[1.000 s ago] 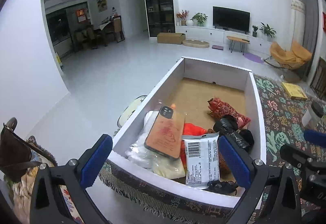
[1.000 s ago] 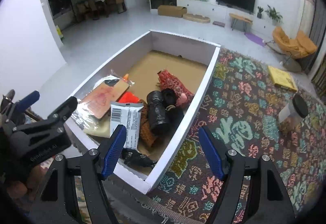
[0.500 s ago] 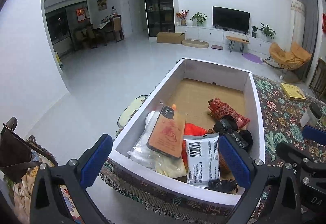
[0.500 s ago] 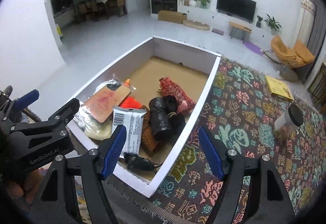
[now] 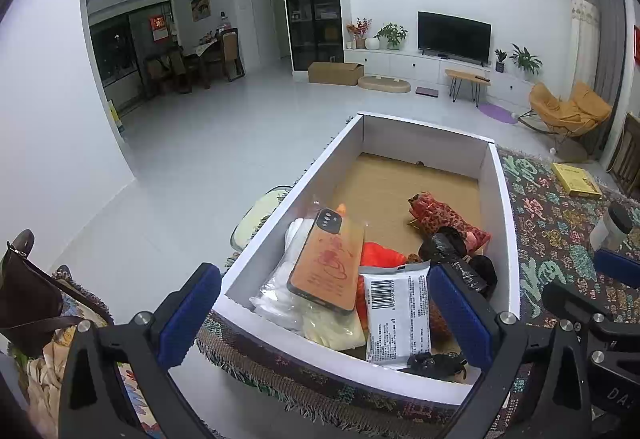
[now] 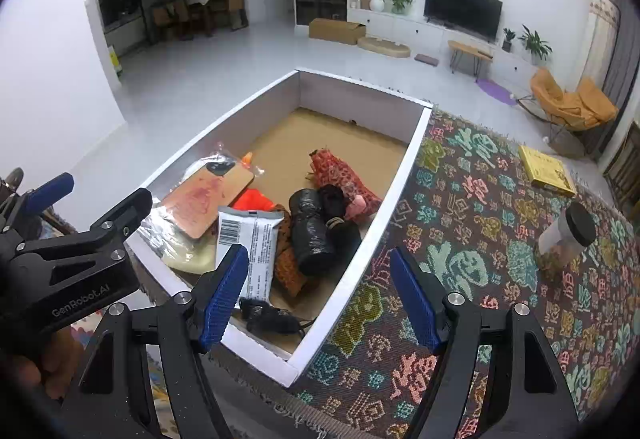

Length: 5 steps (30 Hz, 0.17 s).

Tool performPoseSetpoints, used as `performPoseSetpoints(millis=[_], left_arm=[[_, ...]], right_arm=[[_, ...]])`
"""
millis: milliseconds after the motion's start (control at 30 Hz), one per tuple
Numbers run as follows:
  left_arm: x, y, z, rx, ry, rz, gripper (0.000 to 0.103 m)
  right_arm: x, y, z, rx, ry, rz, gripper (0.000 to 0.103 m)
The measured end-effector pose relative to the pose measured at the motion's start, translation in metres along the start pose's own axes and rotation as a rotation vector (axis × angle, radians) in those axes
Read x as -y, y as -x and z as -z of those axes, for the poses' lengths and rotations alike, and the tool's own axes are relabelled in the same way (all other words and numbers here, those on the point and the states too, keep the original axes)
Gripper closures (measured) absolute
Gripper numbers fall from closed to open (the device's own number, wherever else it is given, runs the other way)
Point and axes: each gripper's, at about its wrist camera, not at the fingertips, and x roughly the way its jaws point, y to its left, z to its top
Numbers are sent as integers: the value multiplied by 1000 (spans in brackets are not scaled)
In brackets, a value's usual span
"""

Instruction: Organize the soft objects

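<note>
A white cardboard box point(image 5: 496, 195) point(image 6: 416, 143) sits on a patterned cloth. Inside lie an orange phone case point(image 5: 328, 263) point(image 6: 208, 199) on clear plastic bags, a white snack packet point(image 5: 398, 311) point(image 6: 252, 243), a red patterned pouch point(image 5: 444, 219) point(image 6: 340, 175), a black rolled bag point(image 5: 456, 259) point(image 6: 312, 231) and a small black item point(image 6: 268, 317) at the near end. My left gripper point(image 5: 324, 315) is open and empty above the box's near edge. My right gripper point(image 6: 320, 295) is open and empty over the box's right wall.
A clear jar with a black lid point(image 6: 568, 235) and a yellow book point(image 6: 546, 169) stand on the patterned cloth point(image 6: 480, 239) to the right. A brown bag point(image 5: 28, 295) sits at the left. The left gripper's body point(image 6: 68, 259) shows in the right wrist view.
Both grippers have drawn back and risen slightly from the box, so it looks a little farther. The items in the box have not moved.
</note>
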Motion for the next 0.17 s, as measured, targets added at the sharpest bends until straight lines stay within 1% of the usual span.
performPoseSetpoints(millis=[67, 167], left_arm=[[-1, 2, 1, 10, 13, 17, 0], [-2, 5, 2, 27, 26, 17, 0]], right_arm=[[0, 0, 1, 2, 1, -2, 27], [1, 0, 1, 6, 1, -6, 27]])
